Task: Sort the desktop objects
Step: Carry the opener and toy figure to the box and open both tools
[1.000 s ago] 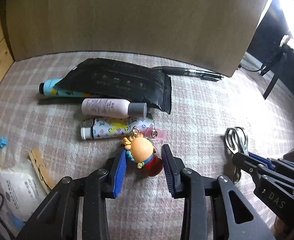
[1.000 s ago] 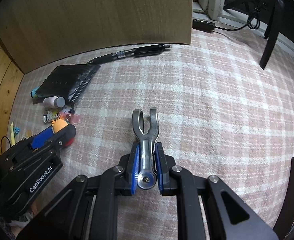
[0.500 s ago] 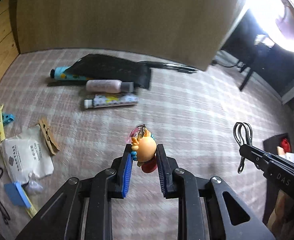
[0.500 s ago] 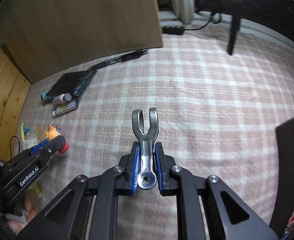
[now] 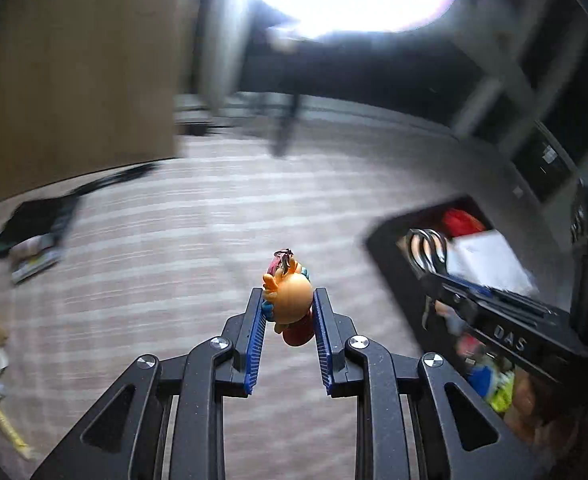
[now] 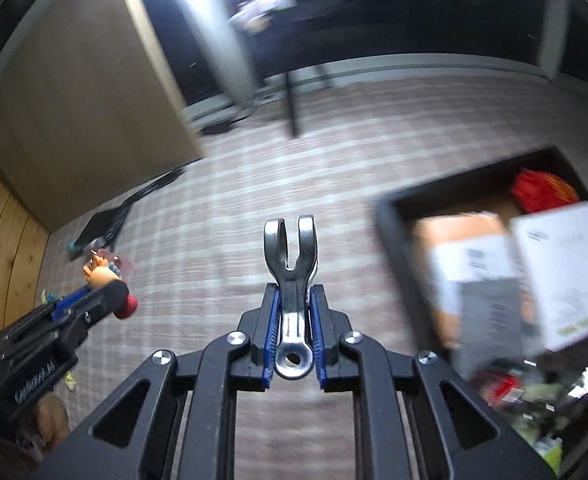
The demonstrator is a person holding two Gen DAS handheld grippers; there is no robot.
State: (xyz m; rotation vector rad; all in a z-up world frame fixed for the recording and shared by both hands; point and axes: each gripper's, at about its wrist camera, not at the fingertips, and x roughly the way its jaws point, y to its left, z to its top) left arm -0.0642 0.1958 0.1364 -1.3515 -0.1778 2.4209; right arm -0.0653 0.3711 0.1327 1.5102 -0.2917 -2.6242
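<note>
My left gripper [image 5: 287, 300] is shut on an orange cartoon keychain figure [image 5: 289, 300], held in the air above the checked tablecloth. My right gripper [image 6: 291, 296] is shut on a shiny metal clip tool [image 6: 290, 256] whose forked end points forward. In the right wrist view the left gripper [image 6: 93, 300] shows at the left with the figure [image 6: 101, 274]. In the left wrist view the right gripper [image 5: 454, 288] reaches in from the right with the metal tool [image 5: 426, 248] over the black box [image 5: 382, 236].
The black box [image 6: 394, 216] at the right holds a red pouch [image 6: 542, 190], white cartons [image 6: 562, 264] and several small items. Far left lie a black pouch [image 5: 41, 216], tubes [image 5: 33, 260] and a pen [image 5: 113, 180]. A brown board [image 5: 73, 80] stands behind.
Both grippers rose and swung right, toward the black box, each carrying its object. The left jaws shut on the figure and lifted it off the cloth. The pouch and tubes fell away to the left.
</note>
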